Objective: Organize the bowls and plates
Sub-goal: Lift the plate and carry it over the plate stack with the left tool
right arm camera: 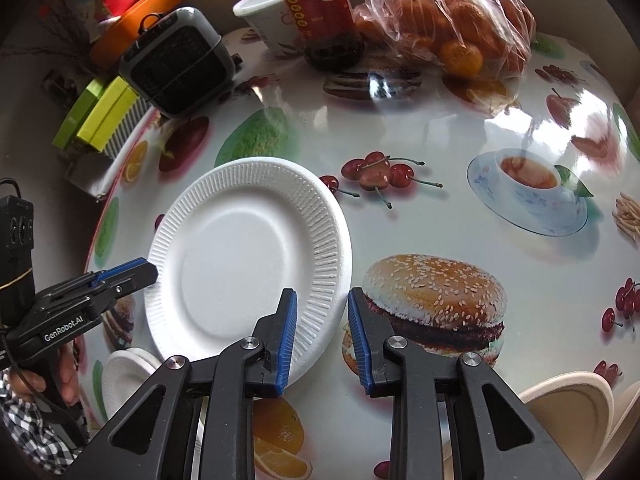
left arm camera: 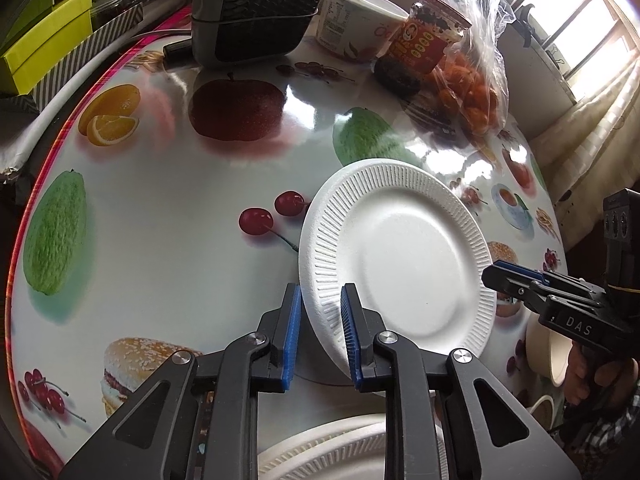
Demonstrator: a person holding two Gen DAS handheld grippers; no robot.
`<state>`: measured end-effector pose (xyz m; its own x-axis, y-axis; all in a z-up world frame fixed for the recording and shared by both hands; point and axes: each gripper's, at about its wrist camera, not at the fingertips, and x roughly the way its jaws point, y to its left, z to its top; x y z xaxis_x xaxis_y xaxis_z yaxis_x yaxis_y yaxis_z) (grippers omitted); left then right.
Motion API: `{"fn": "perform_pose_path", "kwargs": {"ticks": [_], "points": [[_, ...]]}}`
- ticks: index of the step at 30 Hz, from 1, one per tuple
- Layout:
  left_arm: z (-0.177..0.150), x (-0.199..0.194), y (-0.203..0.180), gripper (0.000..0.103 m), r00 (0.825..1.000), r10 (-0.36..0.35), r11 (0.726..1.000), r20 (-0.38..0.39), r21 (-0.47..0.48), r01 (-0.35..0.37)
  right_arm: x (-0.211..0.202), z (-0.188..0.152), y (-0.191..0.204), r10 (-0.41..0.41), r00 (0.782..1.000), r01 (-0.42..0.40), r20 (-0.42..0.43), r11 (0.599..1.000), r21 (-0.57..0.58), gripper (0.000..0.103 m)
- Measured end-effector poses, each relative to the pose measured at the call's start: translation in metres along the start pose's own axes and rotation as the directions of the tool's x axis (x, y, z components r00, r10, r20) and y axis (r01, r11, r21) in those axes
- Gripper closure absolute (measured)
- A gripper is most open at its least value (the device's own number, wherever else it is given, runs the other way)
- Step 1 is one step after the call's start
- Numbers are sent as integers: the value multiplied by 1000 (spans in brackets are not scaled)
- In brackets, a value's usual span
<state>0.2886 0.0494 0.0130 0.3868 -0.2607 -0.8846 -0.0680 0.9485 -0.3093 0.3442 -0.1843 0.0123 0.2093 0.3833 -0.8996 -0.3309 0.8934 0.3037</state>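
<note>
Second white plate [left arm camera: 328, 456] half behind left claw [left arm camera: 320, 336], cut by bottom edge; beige bowls [right arm camera: 576, 412] cropped at corner.

Round glossy fruit-print table [right arm camera: 460, 128]: grey mesh-front heater [right arm camera: 178, 62] at far edge, white tub [right arm camera: 266, 20], red-labelled jar [right arm camera: 324, 16], bagged oranges [right arm camera: 448, 24] beside it.

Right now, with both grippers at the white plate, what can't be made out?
- Left wrist view: second plate beneath the left gripper, hidden by its fingers and the frame edge.
- Right wrist view: beige bowls, cut off at the edge.
- Right wrist view: jar label, too small.
</note>
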Motion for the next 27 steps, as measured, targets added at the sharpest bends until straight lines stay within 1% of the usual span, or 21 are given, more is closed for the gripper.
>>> {"fn": "perform_pose_path", "kwargs": {"ticks": [4,12,27], "points": [[1,-1,0,84,1000,1,1000,3,-3,-1,0,-1,-1,-2,1000,2,-2,1000,5,81],[1,-4,1,84,1000,-3,1000,8,-6,3,-1,-2,0,-2,1000,2,5,1000,16,81],[-6,-22,3,84,999,-8,1000,44,-11,9,-20,-11,8,25,999,-25,44,1000,-2,81]]}}
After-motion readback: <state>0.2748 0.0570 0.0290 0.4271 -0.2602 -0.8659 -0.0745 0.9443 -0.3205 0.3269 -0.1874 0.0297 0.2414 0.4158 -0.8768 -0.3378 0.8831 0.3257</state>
